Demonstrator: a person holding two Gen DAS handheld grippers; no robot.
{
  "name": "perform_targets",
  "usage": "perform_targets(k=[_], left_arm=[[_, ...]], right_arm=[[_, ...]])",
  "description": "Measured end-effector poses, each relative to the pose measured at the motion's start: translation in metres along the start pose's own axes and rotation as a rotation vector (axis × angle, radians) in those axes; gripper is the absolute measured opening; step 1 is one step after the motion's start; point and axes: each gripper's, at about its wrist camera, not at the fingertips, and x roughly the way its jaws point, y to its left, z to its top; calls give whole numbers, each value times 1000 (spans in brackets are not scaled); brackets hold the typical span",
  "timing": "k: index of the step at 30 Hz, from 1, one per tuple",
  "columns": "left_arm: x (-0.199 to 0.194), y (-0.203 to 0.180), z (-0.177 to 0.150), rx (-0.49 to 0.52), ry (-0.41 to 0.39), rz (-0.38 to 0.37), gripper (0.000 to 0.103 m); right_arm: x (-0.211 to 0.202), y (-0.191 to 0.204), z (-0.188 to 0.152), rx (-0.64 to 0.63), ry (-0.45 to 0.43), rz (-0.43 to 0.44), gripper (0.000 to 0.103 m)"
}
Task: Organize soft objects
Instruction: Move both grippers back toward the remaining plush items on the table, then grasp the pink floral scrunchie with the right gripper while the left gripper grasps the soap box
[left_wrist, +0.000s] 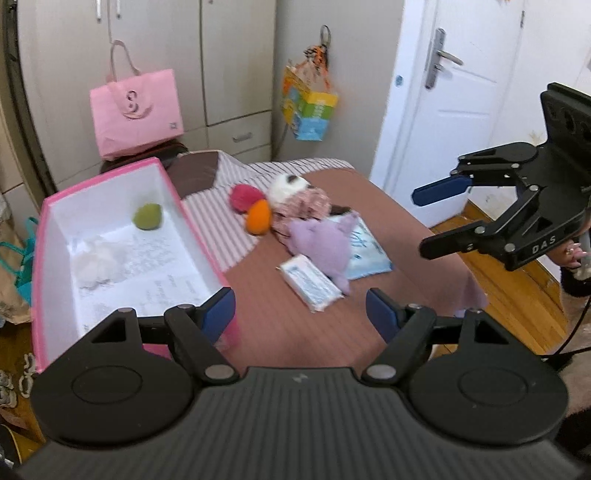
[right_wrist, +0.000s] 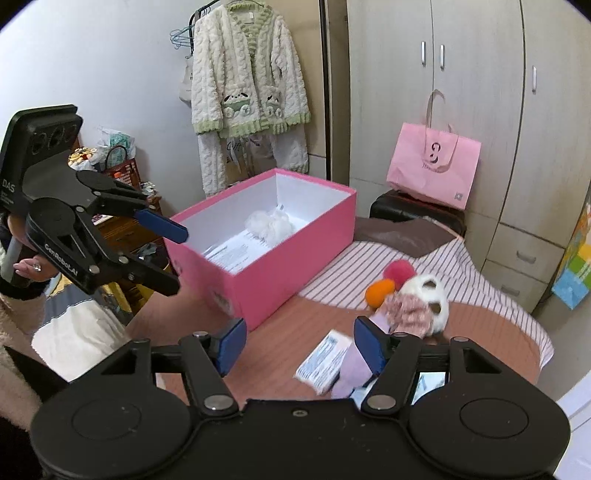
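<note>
Box on tabletop holds green ball and white puff; plush toys lie beside it. Left tool and right tool both spread, empty.

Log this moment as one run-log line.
left gripper: open, empty | right gripper: open, empty | pink box: green ball, white fluff inside | purple plush: on table

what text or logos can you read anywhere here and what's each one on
"DAS": right claw body, left wrist view; also left claw body, right wrist view.
"GenRobot.AI": left claw's side.
Swirl logo, wording unreadable: pink tote bag.
Too blurred: papers in the pink box, white packet.
</note>
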Motion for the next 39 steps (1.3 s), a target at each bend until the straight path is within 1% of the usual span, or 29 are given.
perform_targets(k=[4, 7, 13, 16, 20, 23, 25, 28, 29, 32, 34, 36, 39], left_arm=[[13, -20, -7, 34, 9, -21, 77], [27, -31, -10, 46, 14, -15, 76], [61, -43, -15, 57, 26, -9, 76], [77, -44, -16, 40, 22, -10, 76], [98, -40, -14, -4, 9, -9, 76], [112, -34, -13, -61, -2, -31, 75], [122, -32, -13, -86, -4, -27, 75], [135, -31, -15, -95, -24, -8, 66], [139, -29, -16, -102, -27, -3, 64], [154, -23, -17, -130, -29, 8, 59], [164, -20, -17, -138, -28, 31, 58], [171, -18, -16, -136, -33, 53, 58], [177, -16, -16, -126, -41, 56, 58]], right_arm=[[-2, -7, -23, 19, 1, 1, 70], [-2, -15, -37, 37, 4, -7, 71], [6, -33, -49, 59, 15, -23, 71], [12, -46, -49, 76, 7, -31, 71], [22, -66, -46, 119, -28, -59, 71], [29, -86, -42, 191, -58, -25, 71], [35, -97, -38, 229, -76, -9, 71], [53, -110, -35, 250, -92, -16, 70], [62, -115, -34, 260, -94, -29, 70], [87, -126, -35, 290, -104, -42, 60], [101, -128, -34, 253, -118, -84, 55], [113, -126, -32, 205, -138, -101, 50], [122, -124, -29, 146, -157, -99, 48]])
